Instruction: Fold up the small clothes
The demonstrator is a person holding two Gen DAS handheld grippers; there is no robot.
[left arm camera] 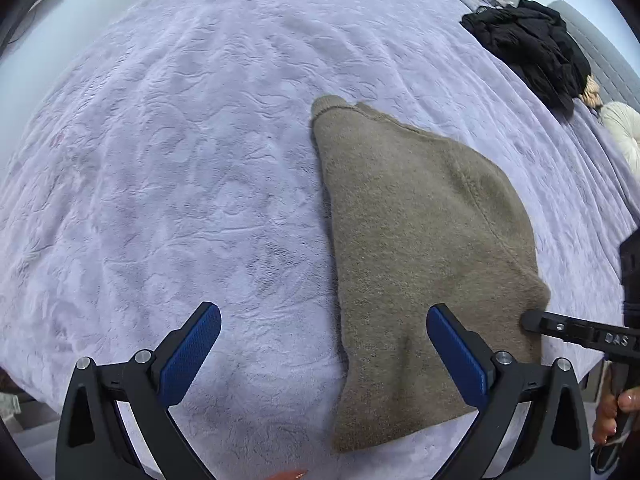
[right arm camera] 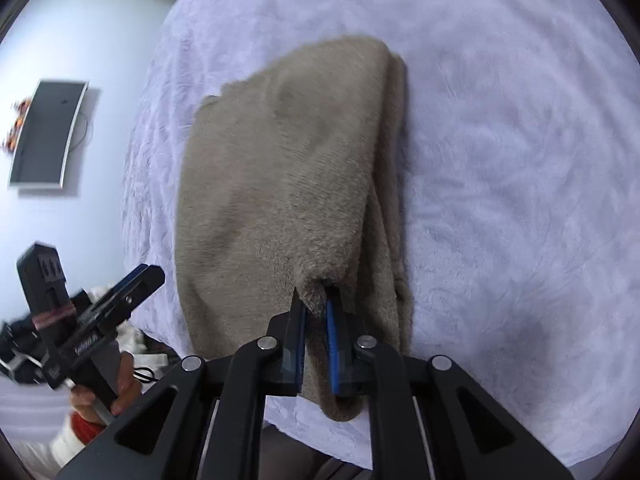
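Looking along the left gripper (left arm camera: 323, 354), its two blue-padded fingers stand wide apart with nothing between them, hovering above the near edge of a pale lavender embossed plush blanket (left arm camera: 168, 152). A taupe, fuzzy knit garment (left arm camera: 420, 240) lies flat on that blanket, right of centre, its lower left part showing between the spread fingers and its narrow end pointing away. The black tip of the right gripper (left arm camera: 530, 320) meets the garment's right edge. A crumpled black heap of clothing (left arm camera: 528, 48) sits well apart at the blanket's far right, with a cream-coloured cushion (left arm camera: 620, 128) near it.

Turning to the right wrist view, the right gripper (right arm camera: 316, 312) has its fingers nearly together, pinching a fold of the taupe garment (right arm camera: 288, 168) at the near edge; the cloth stretches away over the lavender blanket (right arm camera: 500, 140), doubled along its right side. The left gripper (right arm camera: 136, 284) shows at lower left, held by a hand (right arm camera: 116, 392), blurred. A dark flat screen (right arm camera: 48, 132) hangs on the pale wall.
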